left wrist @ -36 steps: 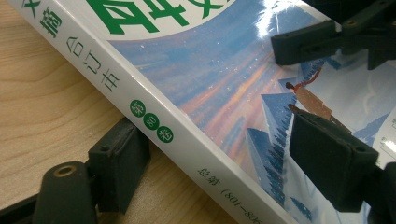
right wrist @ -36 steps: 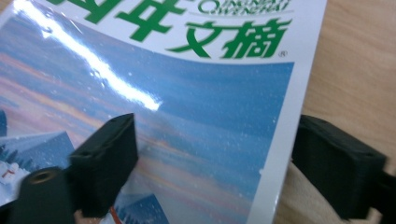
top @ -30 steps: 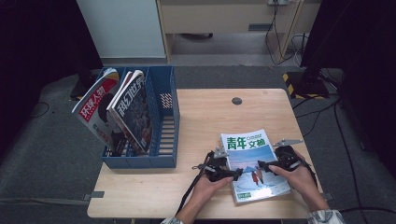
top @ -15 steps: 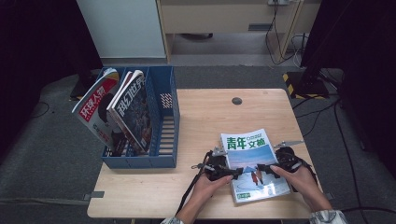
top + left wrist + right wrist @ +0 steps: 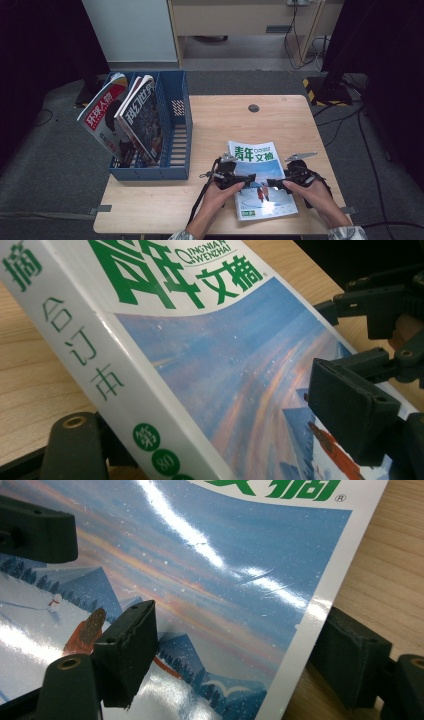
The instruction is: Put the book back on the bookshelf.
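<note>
Now the book [image 5: 255, 155] lies flat on the table [image 5: 225, 120], off to the right of the blue rack [image 5: 176, 150] and well apart from it. My left claw [image 5: 248, 177] straddles the spine [image 5: 100, 370], the side nearer the rack, one jaw low beside it and one over the cover; whether it pinches yet I cannot tell. My right claw [image 5: 272, 182] has just been closing on the far edge [image 5: 320, 600], which sits between its jaws, still spread. I judge this a thick, fairly heavy, stiff volume with a glossy, slippery cover. Gripping deep at the spine and edge, rather than the cover sheet alone, should stop it sliding or tearing.
</note>
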Tool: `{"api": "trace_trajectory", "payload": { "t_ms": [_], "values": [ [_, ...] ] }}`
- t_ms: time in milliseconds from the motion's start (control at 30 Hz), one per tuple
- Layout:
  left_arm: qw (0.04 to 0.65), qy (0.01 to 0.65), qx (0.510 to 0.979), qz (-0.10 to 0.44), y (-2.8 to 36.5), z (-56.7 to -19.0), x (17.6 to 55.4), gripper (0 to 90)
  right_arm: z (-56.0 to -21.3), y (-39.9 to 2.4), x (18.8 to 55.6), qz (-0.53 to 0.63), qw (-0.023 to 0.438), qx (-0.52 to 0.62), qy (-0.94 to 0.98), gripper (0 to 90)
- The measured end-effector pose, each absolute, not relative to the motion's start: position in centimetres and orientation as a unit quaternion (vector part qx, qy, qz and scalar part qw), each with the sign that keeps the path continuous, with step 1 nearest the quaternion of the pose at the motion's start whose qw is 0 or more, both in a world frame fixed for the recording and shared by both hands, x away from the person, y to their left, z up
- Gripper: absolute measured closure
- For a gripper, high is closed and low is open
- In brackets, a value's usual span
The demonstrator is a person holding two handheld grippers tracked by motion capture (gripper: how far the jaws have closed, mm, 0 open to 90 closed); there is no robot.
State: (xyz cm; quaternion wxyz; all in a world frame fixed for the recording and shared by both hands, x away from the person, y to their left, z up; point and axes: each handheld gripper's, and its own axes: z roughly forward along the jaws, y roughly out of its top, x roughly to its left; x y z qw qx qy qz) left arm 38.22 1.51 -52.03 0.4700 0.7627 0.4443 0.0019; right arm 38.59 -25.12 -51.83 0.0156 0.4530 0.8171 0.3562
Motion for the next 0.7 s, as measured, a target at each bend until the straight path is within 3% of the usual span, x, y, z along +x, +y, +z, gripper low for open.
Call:
{"api": "trace_trajectory", "payload": {
  "t_ms": [700],
  "values": [
    [0.471, 0.460, 0.753, 0.013, 3.1, -51.6, 39.0, 24.4, -51.9, -22.9, 38.1, 0.367, 0.014, 0.412, 0.834, 25.5]
  ]
}}
